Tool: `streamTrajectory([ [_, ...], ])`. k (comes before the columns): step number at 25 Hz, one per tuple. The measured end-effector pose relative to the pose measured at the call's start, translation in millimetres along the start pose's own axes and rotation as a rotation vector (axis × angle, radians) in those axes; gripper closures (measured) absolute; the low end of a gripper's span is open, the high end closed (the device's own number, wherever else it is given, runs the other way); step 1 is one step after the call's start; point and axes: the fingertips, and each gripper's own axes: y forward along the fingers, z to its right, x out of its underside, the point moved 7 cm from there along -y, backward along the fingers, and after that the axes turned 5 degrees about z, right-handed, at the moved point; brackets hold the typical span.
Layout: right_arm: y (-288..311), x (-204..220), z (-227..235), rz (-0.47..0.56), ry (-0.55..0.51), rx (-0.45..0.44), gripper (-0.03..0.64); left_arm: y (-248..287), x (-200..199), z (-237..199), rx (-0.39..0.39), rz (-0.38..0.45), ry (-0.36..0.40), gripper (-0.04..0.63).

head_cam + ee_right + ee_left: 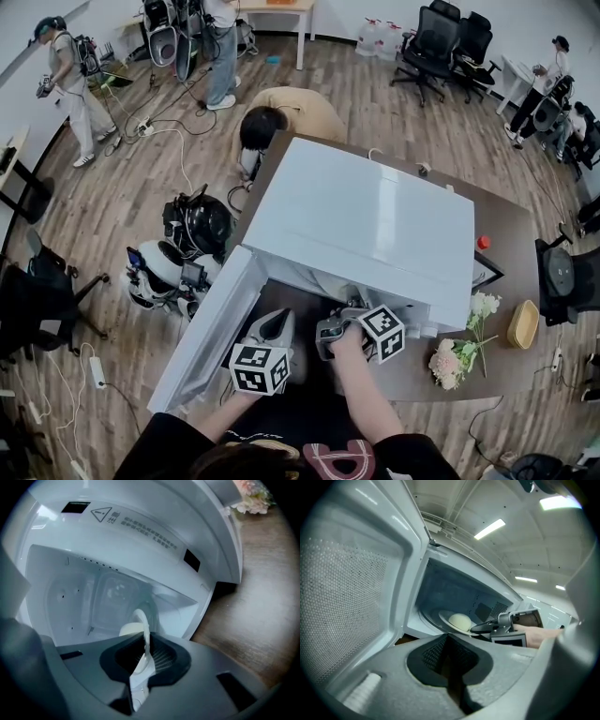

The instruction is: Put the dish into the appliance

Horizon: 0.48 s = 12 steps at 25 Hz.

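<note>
We are gripping the dish (142, 632) by its rim, our right gripper (336, 330) clamping it edge-on inside the open microwave (366, 220) at the lower middle of the head view, a pale round lump (459, 620) lying on it. Our right forearm is reaching up from the bottom edge, while our left gripper (274, 326) is hovering just left of it beside the swung-out door (208, 330), jaws pressed together on nothing. The microwave is standing on a brown table (514, 234) with flowers (457, 356) at lower right, and people are showing on the wood floor (122, 206) in both upper corners.
</note>
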Motion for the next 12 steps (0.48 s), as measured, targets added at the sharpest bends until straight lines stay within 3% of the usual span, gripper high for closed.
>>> streamTrajectory([
  [12,8.5,0.4,2.2,-0.027,-0.071,0.023,0.573,2.5,-3.7,-5.3,-0.025,0.006,-0.007,0.586],
])
